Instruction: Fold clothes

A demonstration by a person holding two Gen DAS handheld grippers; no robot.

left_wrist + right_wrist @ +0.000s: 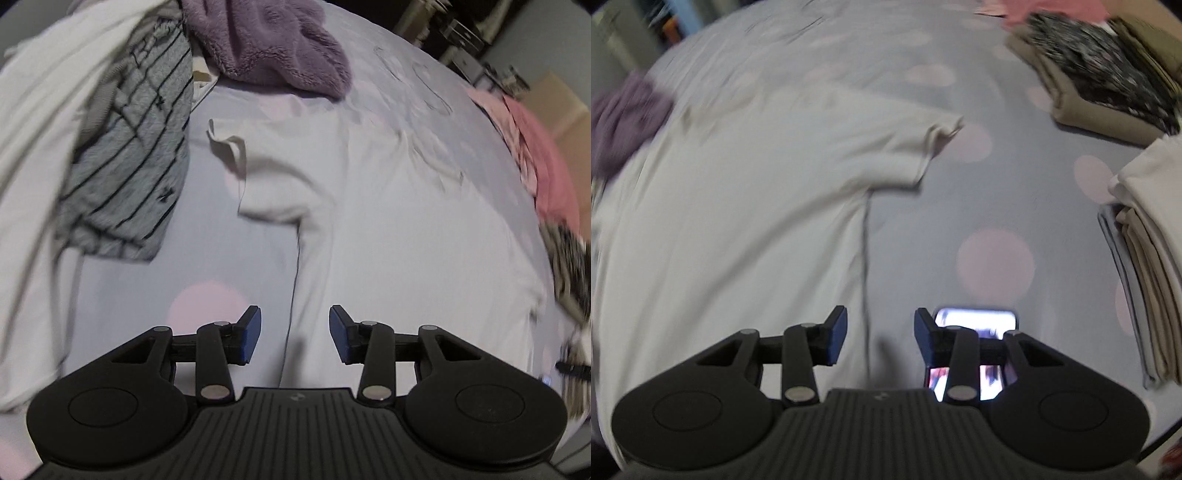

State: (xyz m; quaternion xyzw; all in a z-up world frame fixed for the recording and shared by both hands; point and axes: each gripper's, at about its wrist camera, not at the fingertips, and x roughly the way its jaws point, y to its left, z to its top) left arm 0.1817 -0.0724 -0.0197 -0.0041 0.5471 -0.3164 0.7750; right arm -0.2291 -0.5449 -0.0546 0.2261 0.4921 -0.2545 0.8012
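1. White tee (369, 221) lies flat on the grey sheet (229, 258) with pink dots, back side or front cannot tell, both sleeves out.
2. Left gripper (294, 334) released, jaws apart, nothing between them; it sits over the tee's left side seam, near the hem end. Contact with the cloth cannot be told.
3. Left sleeve (236, 162) spreads out ahead of the left gripper, cuff curled up at the tip.
4. Right gripper (879, 334) released too, jaws wide, empty; it is over the tee's right side seam, left finger (837, 334) above the cloth, right finger above bare sheet.
5. Right sleeve (923, 147) lies flat ahead of it, cuff slightly rumpled.
6. Phone (975, 354) with lit screen lies on the sheet just under the right gripper's right finger, partly hidden by it.
7. Striped grey garment (136, 155) and a white one (48, 122) heaped at far left in left view, unfolded.
8. Purple fleece (273, 44) lies past the tee's collar end, touching or just beside it.
9. Pink clothes (535, 155) at the right edge of the bed.
10. Folded stack of beige and white (1148, 258) at right in right view, well apart from the tee; another folded pile, tan with a black-white patterned piece (1108, 77), beyond it.
11. Both views blurred.
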